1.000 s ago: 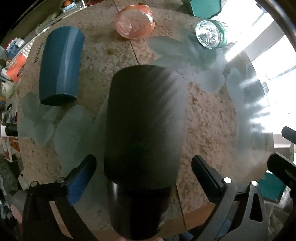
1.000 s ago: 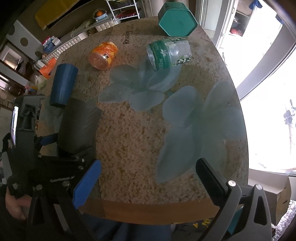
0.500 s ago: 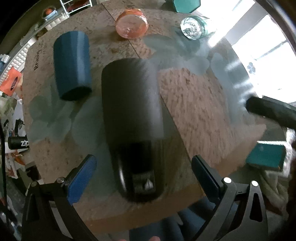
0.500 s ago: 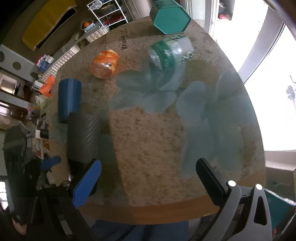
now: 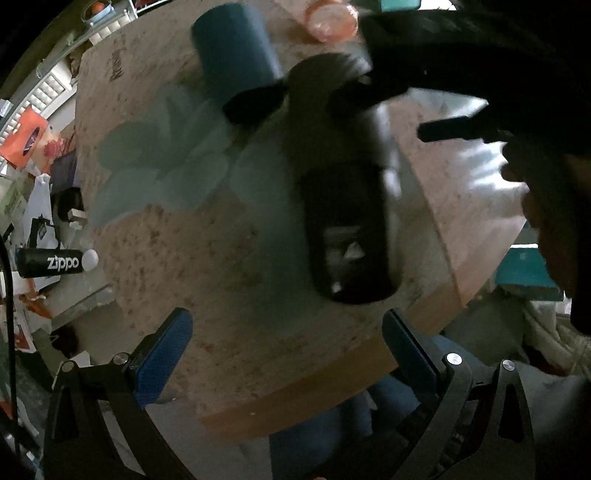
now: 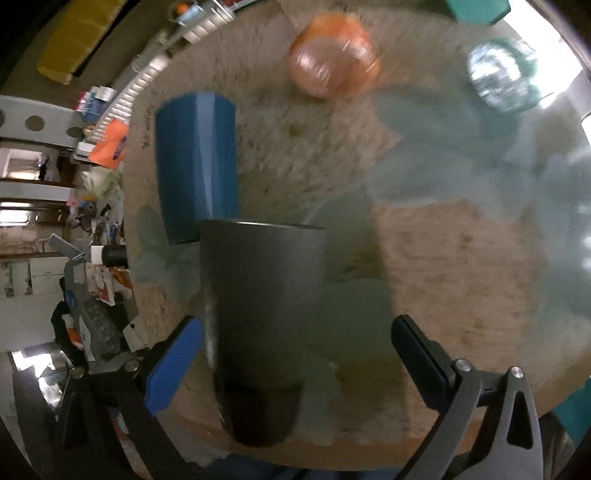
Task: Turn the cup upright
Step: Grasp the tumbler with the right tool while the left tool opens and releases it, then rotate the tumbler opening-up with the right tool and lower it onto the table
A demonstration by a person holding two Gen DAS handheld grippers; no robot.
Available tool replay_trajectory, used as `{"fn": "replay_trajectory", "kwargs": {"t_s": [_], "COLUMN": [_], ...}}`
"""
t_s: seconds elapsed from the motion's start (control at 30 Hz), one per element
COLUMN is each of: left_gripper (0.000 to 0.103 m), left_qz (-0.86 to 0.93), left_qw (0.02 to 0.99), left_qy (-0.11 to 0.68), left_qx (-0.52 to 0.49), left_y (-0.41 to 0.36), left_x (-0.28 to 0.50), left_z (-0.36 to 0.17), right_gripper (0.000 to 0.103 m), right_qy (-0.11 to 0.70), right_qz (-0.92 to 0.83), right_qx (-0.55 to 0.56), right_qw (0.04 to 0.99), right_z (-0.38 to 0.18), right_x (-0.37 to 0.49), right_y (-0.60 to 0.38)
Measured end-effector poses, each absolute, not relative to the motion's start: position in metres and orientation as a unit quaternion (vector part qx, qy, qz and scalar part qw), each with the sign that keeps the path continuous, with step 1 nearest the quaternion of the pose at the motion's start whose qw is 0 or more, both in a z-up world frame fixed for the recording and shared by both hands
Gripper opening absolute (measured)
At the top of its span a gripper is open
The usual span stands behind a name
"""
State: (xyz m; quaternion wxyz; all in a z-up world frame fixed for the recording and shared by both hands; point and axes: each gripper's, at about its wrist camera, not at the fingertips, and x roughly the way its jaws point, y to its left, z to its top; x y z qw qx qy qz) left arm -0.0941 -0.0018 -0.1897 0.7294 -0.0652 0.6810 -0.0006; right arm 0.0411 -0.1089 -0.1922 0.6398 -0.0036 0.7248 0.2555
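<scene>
A tall black cup (image 5: 347,206) lies on its side on the round table (image 5: 207,258), mouth towards the near edge. My left gripper (image 5: 288,354) is open and empty, held back over the table's near edge. My right gripper (image 6: 295,354) is open, its jaws on either side of the black cup (image 6: 258,317) near its mouth end, not touching it as far as I can tell. The right gripper's dark body (image 5: 461,92) fills the upper right of the left wrist view. Both views are motion-blurred.
A blue cup (image 6: 195,166) lies on its side just behind the black one, also seen in the left wrist view (image 5: 236,62). An orange jar (image 6: 332,62) and a green-labelled clear jar (image 6: 498,81) lie farther back. A teal box (image 6: 476,9) stands at the far edge.
My left gripper has pulled back and left, away from the black cup. My right gripper has swung left and closer, so the black cup now sits between its jaws.
</scene>
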Motion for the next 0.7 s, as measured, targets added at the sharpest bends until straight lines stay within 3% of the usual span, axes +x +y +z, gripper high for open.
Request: {"fn": "replay_trajectory", "kwargs": {"t_s": [0.53,0.7], "left_gripper": [0.103,0.103], "left_qz": [-0.004,0.0], "left_qw": [0.736,0.737], "left_qy": [0.67,0.669], "left_qx": [-0.098,-0.102], "left_y": [0.041,0.042], "left_x": [-0.09,-0.085], "left_z": [-0.196,-0.197], "right_gripper": [0.103,0.095], "right_qy": [0.776,0.773], "right_qz": [0.176,0.169], "right_qx": [-0.024,-0.038], "right_qw": [0.605,0.61], "right_z": [-0.236,-0.238], "right_x": [0.04,0.035], "right_y": [-0.077,-0.072]}}
